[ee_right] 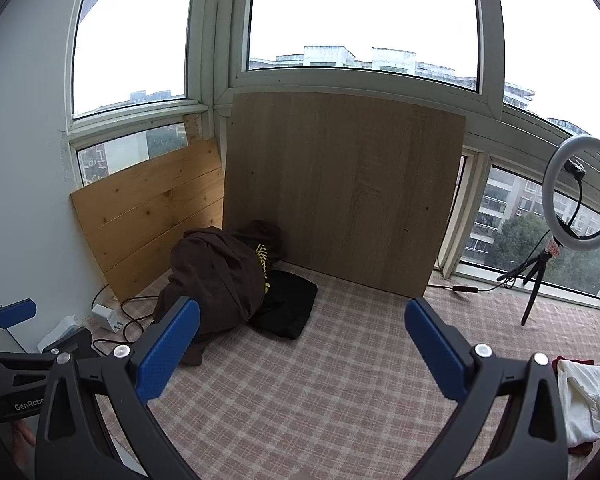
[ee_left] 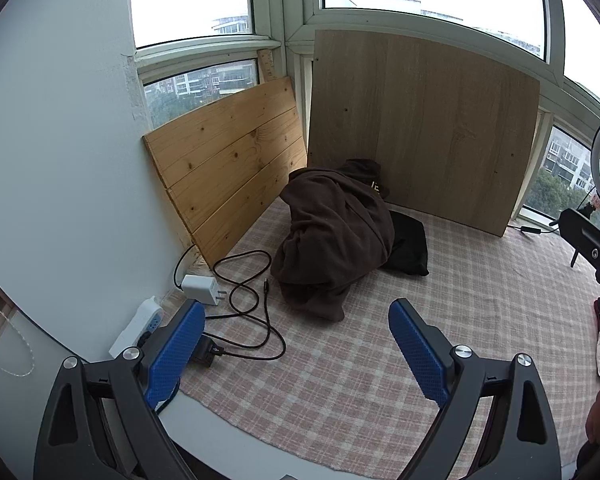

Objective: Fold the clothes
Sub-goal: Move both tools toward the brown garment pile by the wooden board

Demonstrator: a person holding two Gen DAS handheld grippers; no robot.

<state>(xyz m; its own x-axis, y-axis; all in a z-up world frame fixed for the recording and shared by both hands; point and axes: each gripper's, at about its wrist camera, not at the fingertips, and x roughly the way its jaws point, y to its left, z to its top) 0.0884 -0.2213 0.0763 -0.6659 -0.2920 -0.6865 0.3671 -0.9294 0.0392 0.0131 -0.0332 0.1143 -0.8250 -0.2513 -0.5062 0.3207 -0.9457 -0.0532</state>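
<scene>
Left gripper (ee_left: pixel 296 344) jaws spread wide, nothing between them, hovering over checked cloth (ee_left: pixel 340 380). Ahead of the fingers: crumpled brown hoodie (ee_left: pixel 332 236), black garment (ee_left: pixel 410 246) touching its right side. Left of left finger: white charger (ee_left: pixel 198 288), black cable (ee_left: pixel 256 304), power strip (ee_left: pixel 136 330).

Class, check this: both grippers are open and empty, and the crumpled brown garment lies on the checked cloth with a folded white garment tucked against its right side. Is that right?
One thing is wrong. The folded garment against the brown garment is black, not white, as the right wrist view shows. The left gripper and right gripper are open and empty.
</scene>
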